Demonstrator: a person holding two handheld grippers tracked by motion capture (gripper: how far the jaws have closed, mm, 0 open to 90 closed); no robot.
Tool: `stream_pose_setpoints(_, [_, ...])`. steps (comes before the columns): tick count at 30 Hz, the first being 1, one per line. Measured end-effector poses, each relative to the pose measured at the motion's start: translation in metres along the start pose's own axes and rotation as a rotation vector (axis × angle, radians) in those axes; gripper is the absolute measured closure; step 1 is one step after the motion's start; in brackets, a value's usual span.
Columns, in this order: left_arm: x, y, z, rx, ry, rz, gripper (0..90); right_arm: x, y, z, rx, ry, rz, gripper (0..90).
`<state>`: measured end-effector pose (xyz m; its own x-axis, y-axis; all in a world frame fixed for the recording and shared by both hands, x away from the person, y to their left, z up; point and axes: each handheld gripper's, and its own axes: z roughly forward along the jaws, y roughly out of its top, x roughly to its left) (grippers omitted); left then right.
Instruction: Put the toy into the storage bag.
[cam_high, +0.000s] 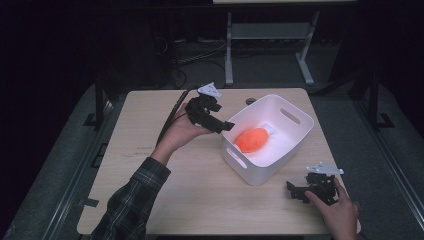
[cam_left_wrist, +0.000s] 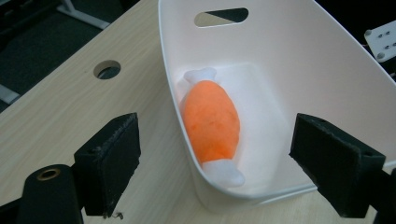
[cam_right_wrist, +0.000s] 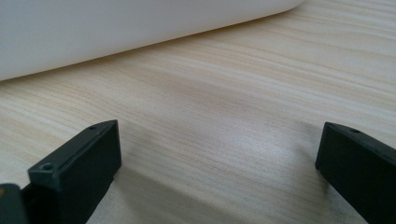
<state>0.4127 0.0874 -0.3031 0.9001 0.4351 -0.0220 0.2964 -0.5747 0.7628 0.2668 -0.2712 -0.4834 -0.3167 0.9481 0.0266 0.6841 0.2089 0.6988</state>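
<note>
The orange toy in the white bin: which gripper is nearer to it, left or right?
Left. The left gripper hovers open at the bin rim, beside the orange toy. The right gripper rests open on the table, outside the bin's near corner.

The table (cam_high: 200, 170) was pale wood-grain laminate with a matt, smooth face. The white bin (cam_left_wrist: 299, 70) looked like smooth plastic with a soft sheen, while the orange toy (cam_left_wrist: 211, 120) inside it was fuzzy, plush cloth. The left gripper (cam_left_wrist: 224, 154) carried matt black, rough-edged foam-like pads (cam_left_wrist: 114, 158).
</note>
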Motion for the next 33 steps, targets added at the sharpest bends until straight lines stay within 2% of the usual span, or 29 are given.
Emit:
stream_pose_setpoints(10, [-0.001,-0.021,-0.015,-0.007,0.018,-0.017,15.3,0.0,0.0,0.0,0.0,0.0,0.0,0.0])
stream_pose_setpoints(22, [-0.004,-0.064,-0.035,-0.019,0.05,-0.042,15.4,0.0,0.0,0.0,0.0,0.0,0.0,0.0])
stream_pose_setpoints(33, [-0.007,-0.11,-0.048,-0.02,0.068,-0.096,15.4,0.0,0.0,0.0,0.001,0.0,0.004,0.0])
